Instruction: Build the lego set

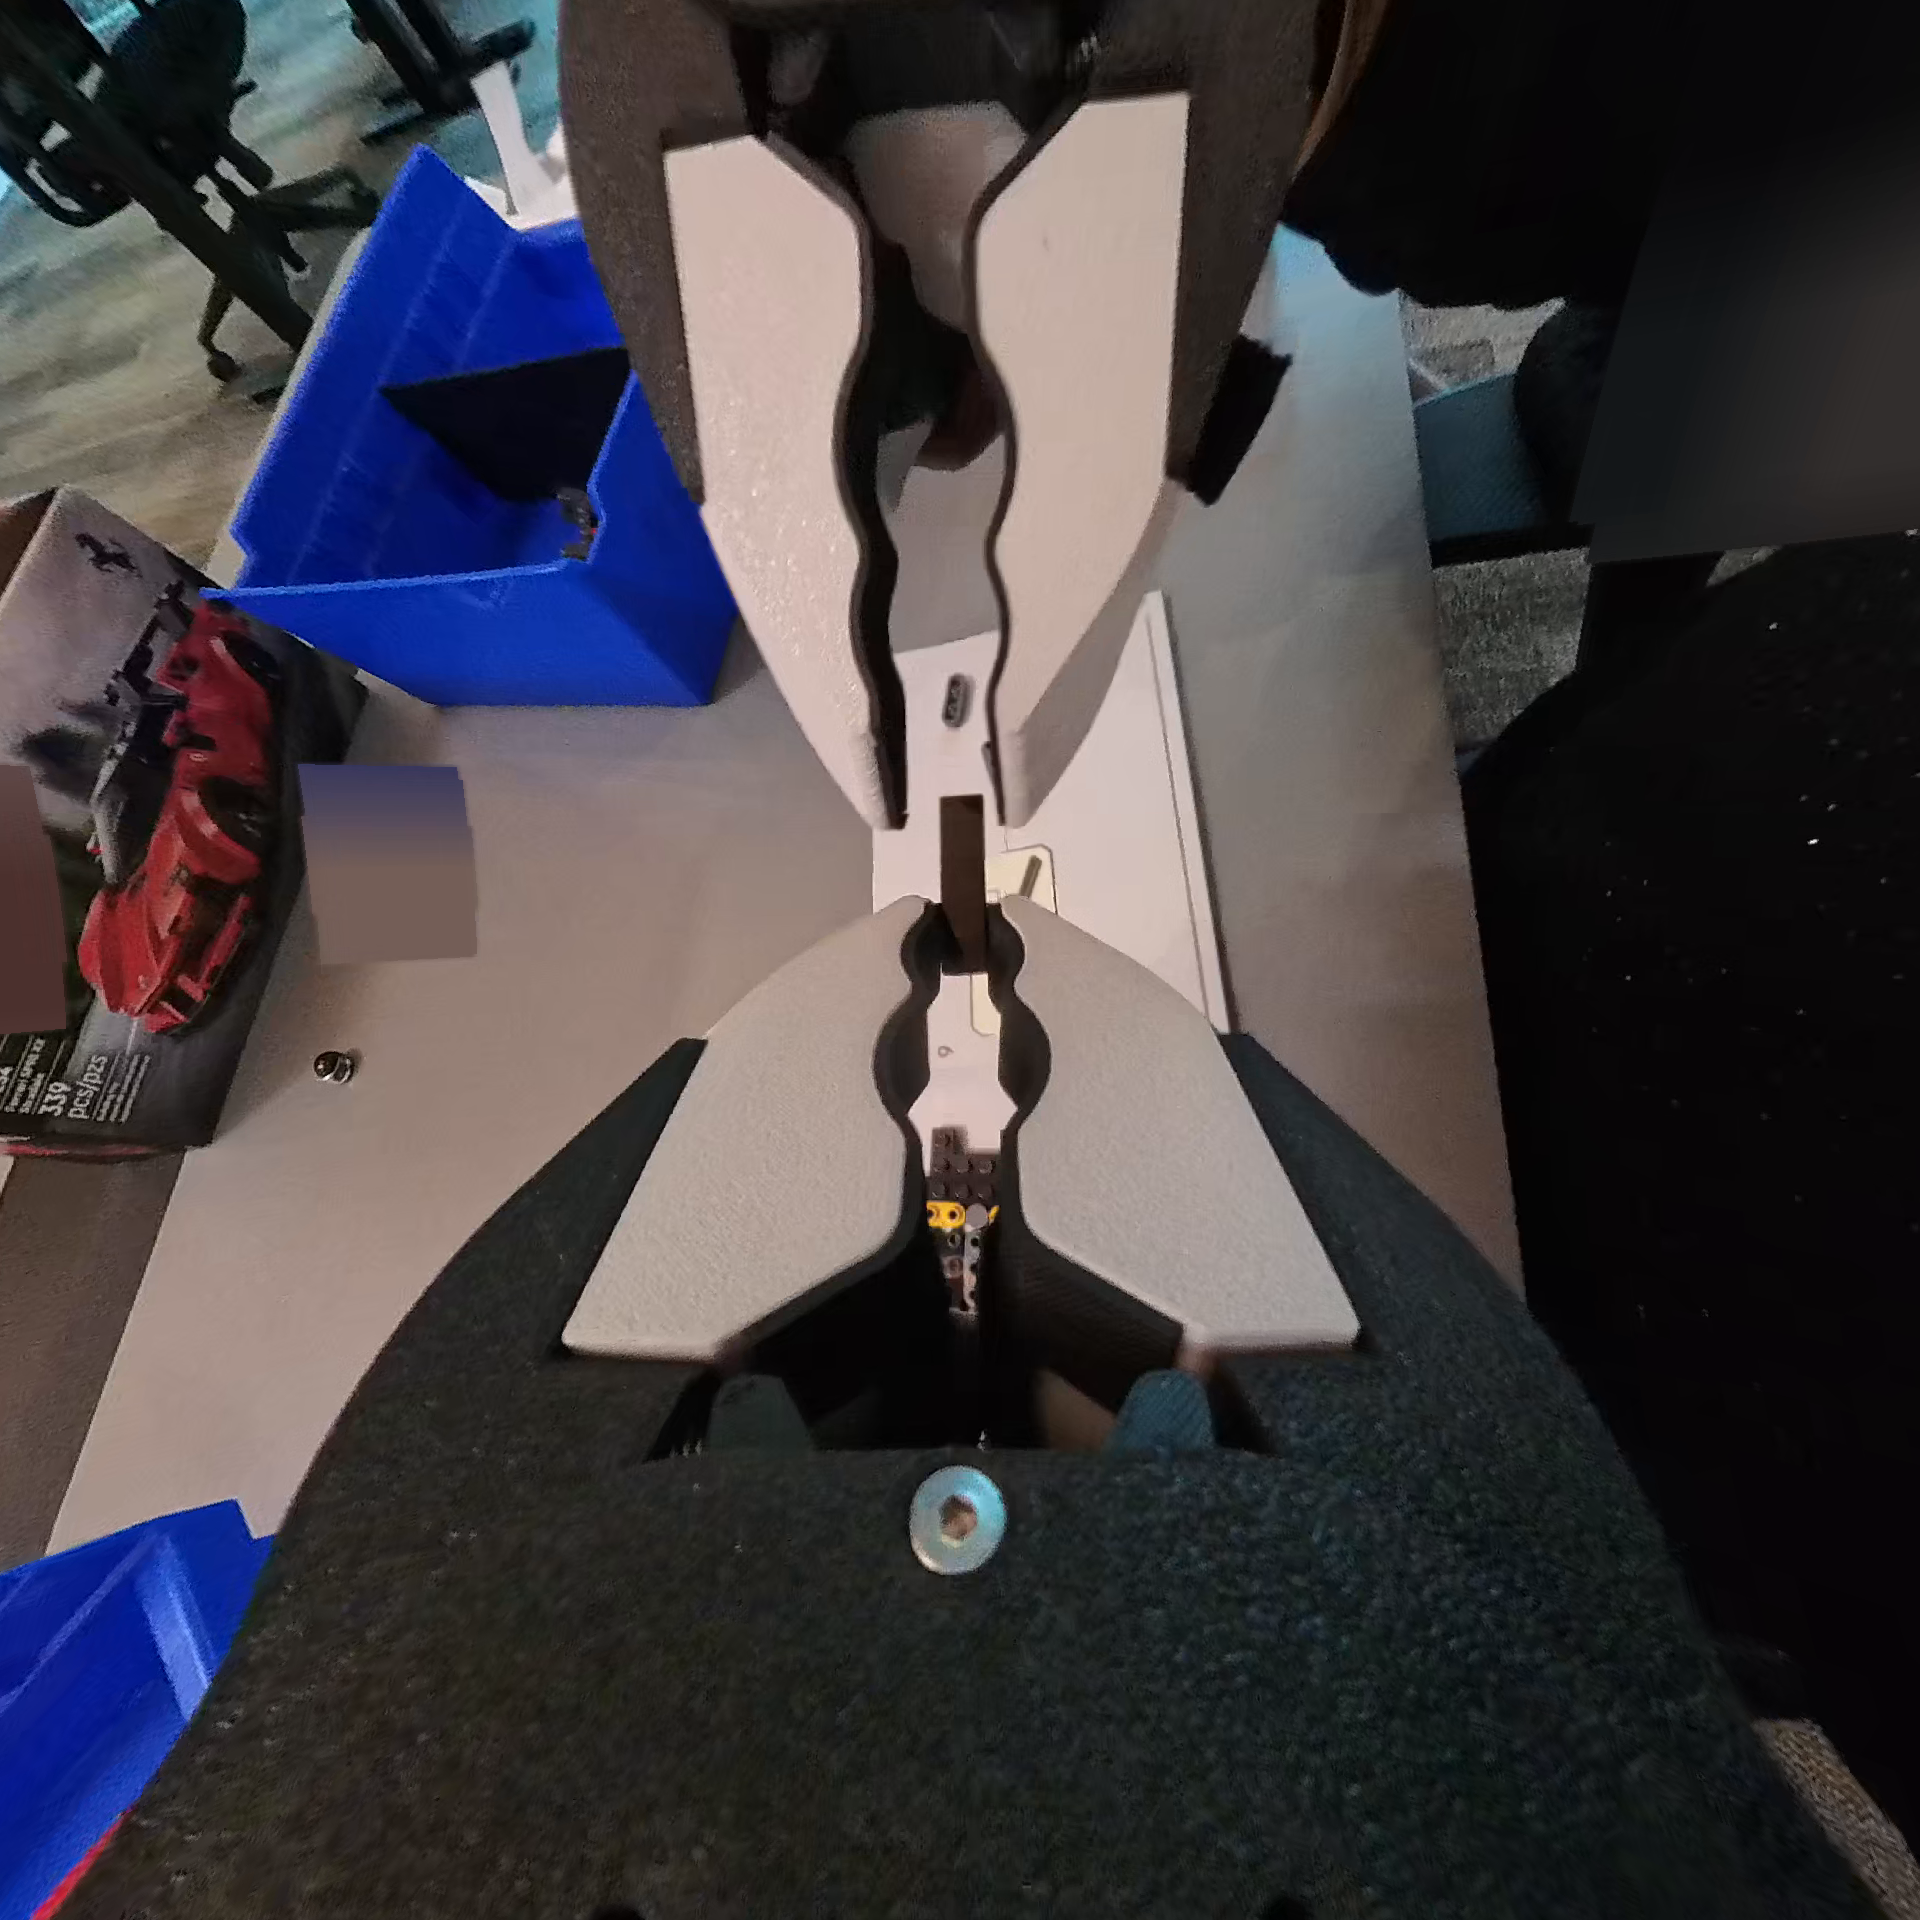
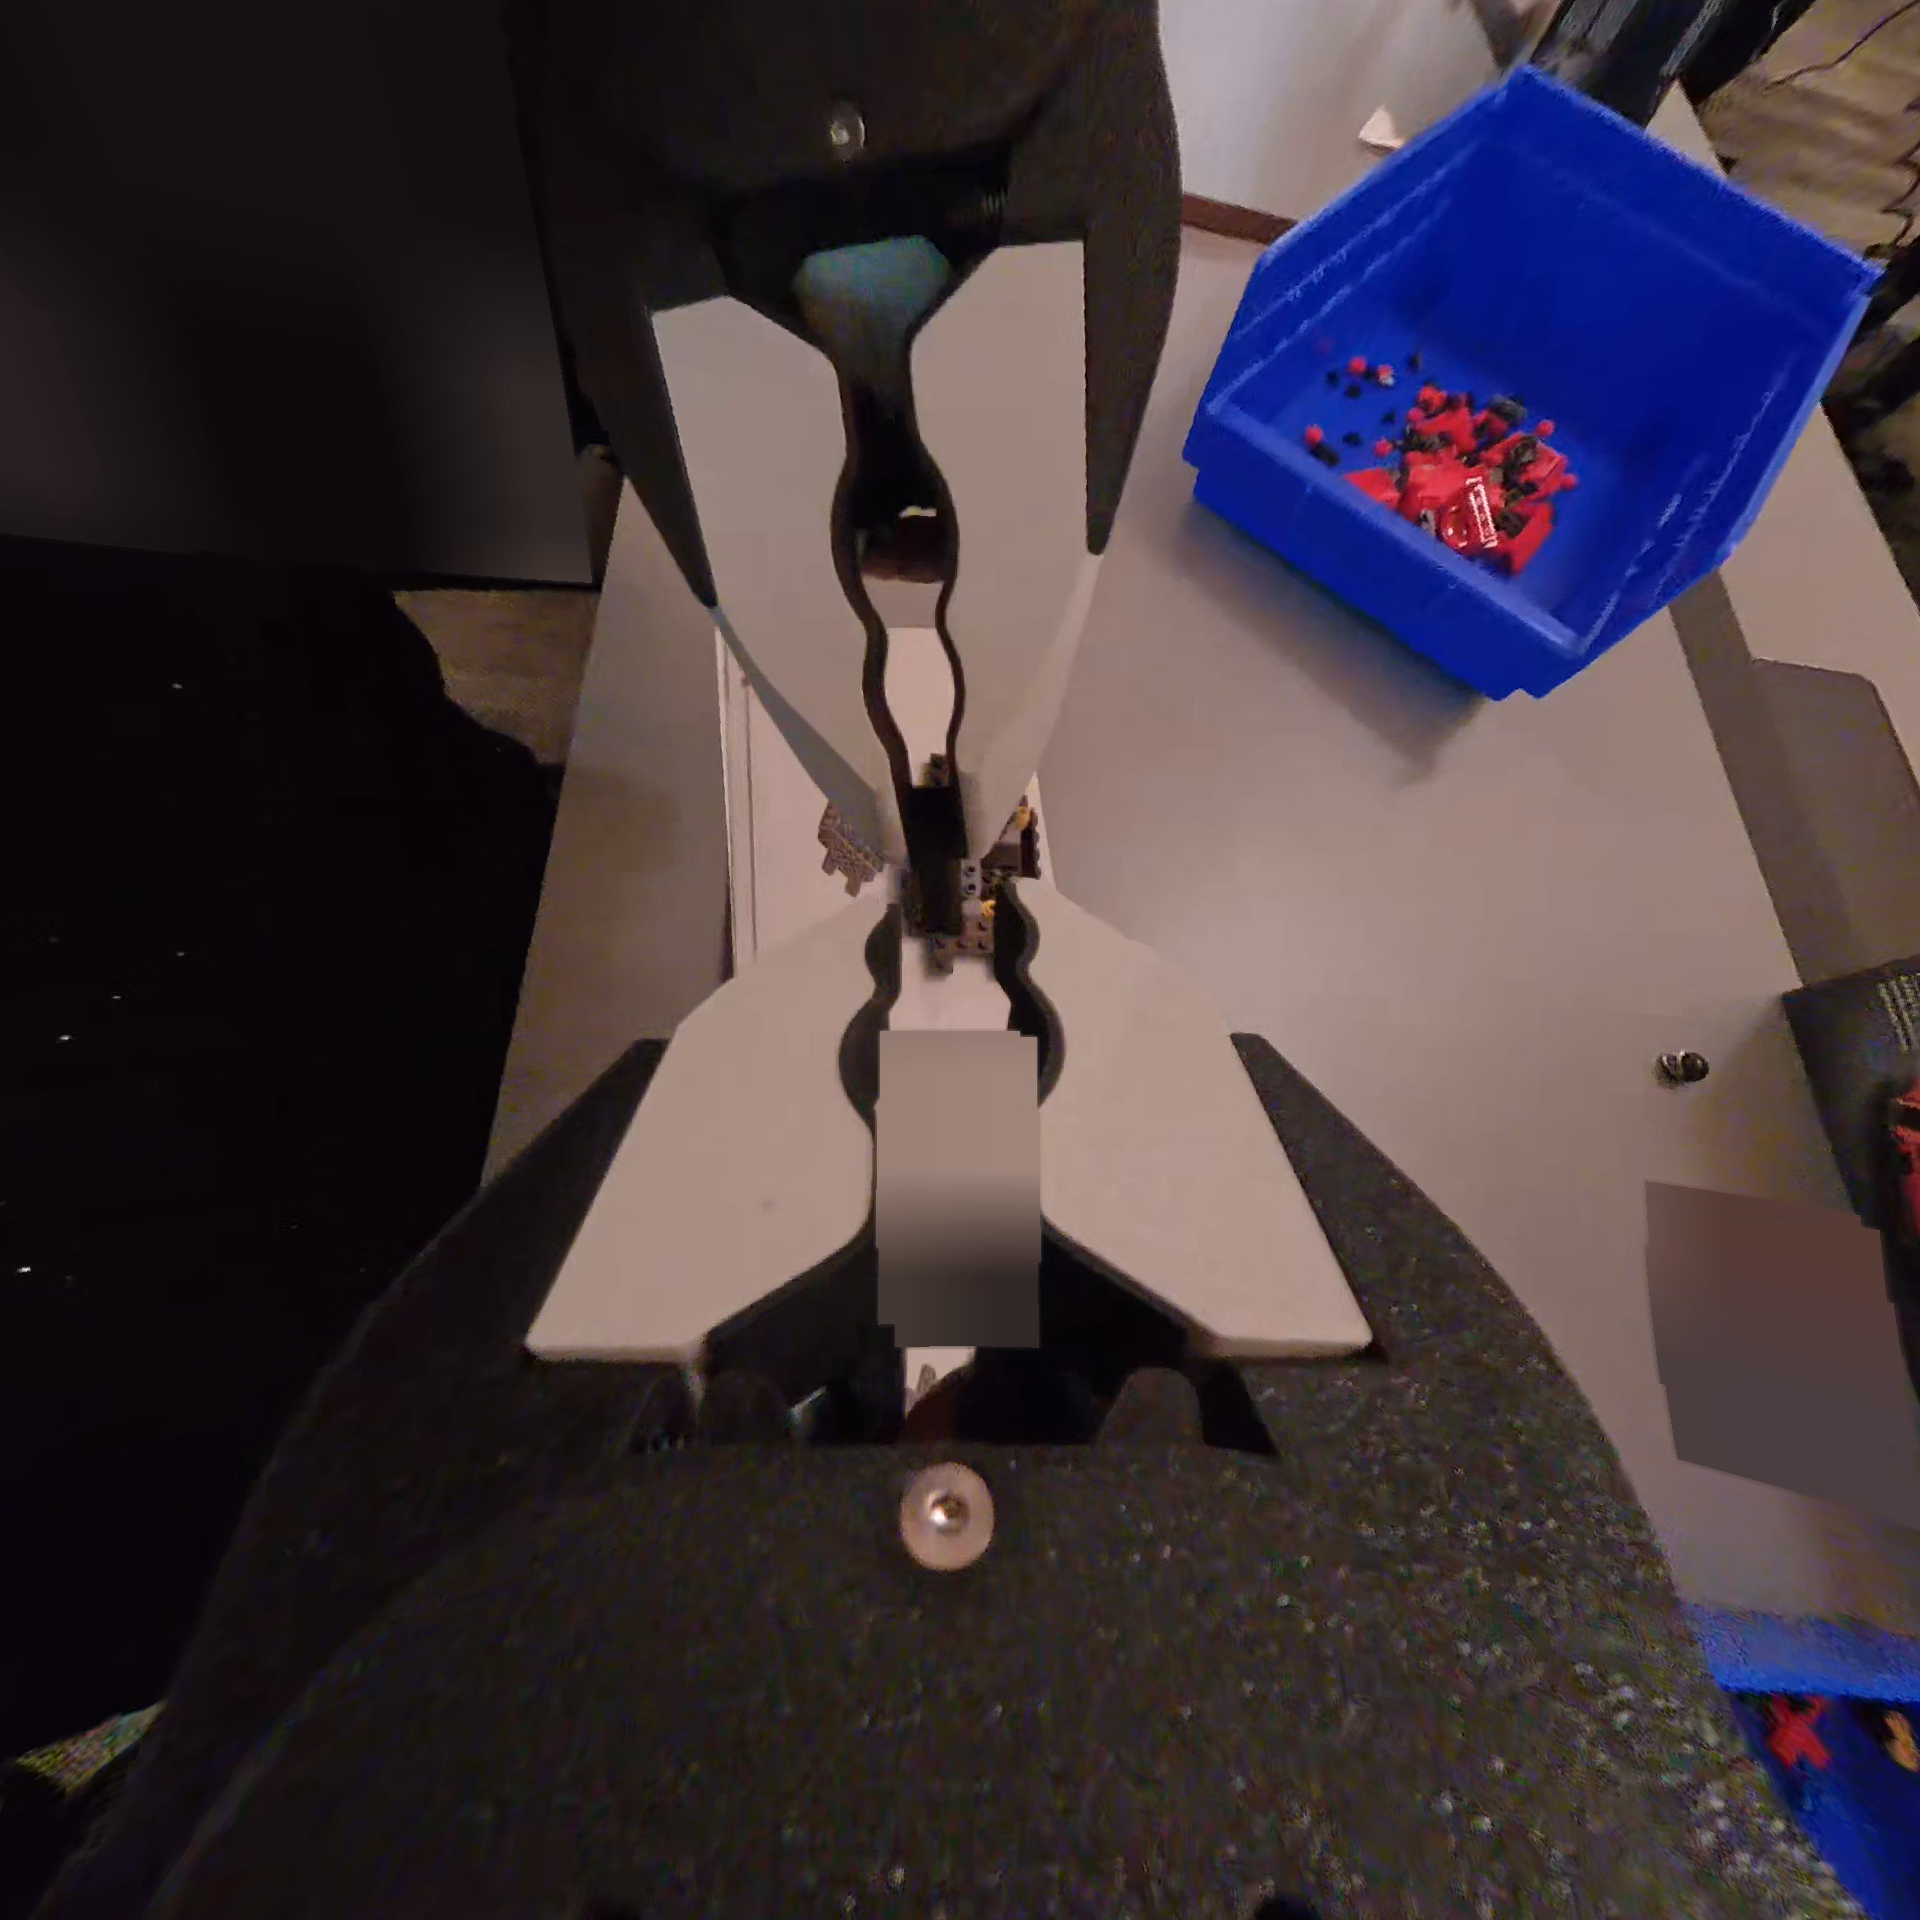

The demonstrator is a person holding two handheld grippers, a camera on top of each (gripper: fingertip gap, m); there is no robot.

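Facing tip to tip over the surface (image 1: 623,883) | left tongs (image 1: 961,914) clenched on black bar (image 1: 961,883), long axis pointing straight at right tongs (image 1: 951,816) | right tongs slightly parted, bar end just short of their gap | lego chassis (image 1: 961,1184) lies below left tongs | right nearer for handover.
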